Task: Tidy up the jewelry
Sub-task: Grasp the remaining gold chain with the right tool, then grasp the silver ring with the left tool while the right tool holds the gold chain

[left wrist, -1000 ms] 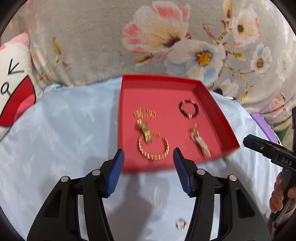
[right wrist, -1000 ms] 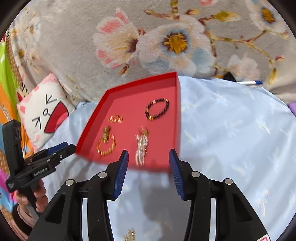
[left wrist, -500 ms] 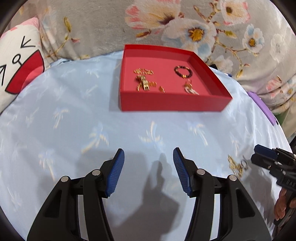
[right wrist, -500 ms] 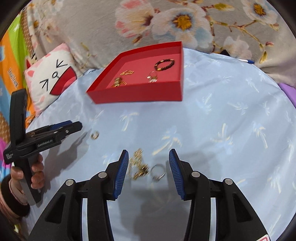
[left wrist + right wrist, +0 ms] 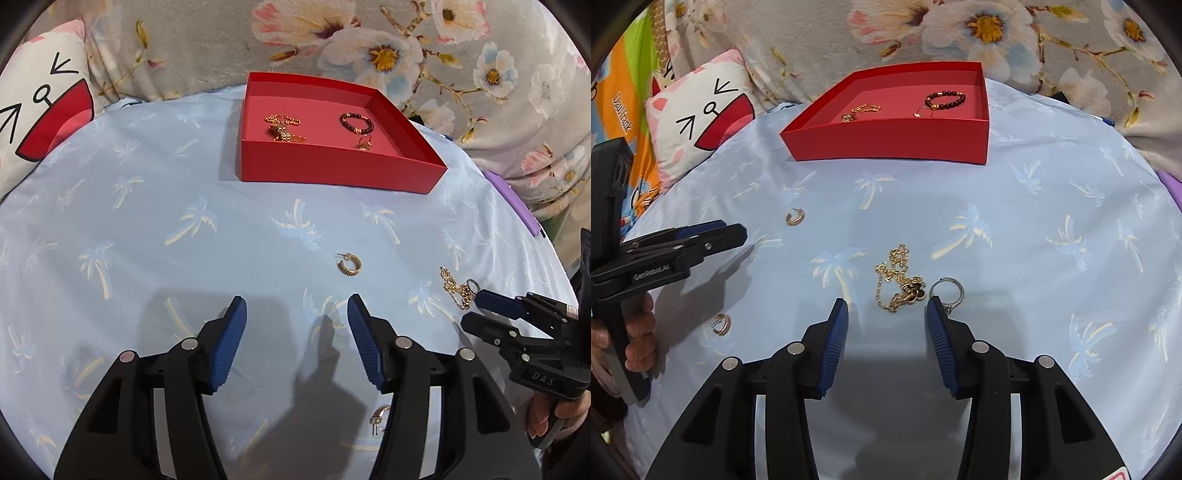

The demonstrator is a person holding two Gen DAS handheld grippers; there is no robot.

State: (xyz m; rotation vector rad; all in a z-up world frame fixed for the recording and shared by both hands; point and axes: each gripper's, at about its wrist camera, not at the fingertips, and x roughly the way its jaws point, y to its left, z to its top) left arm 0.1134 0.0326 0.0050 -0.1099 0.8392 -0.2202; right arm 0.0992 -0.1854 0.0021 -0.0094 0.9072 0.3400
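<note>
Both grippers are being held with fingers spread wide and empty: the right gripper [image 5: 886, 314] low over a tangled gold necklace [image 5: 899, 280] and a silver ring [image 5: 947, 290] lying on the pale blue palm-print cloth [image 5: 1034, 221]; the left gripper [image 5: 297, 321] near a gold hoop earring [image 5: 349, 266]. A second hoop earring [image 5: 721, 324] is being seen beside the left gripper. A red tray [image 5: 886, 142] is being occupied by a beaded bracelet [image 5: 945, 99] and gold pieces

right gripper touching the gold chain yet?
Apart. The right wrist view shows the right gripper open, with the gold chain lying on the cloth just ahead of its fingertips, bare fabric between each pad and the chain.
</note>
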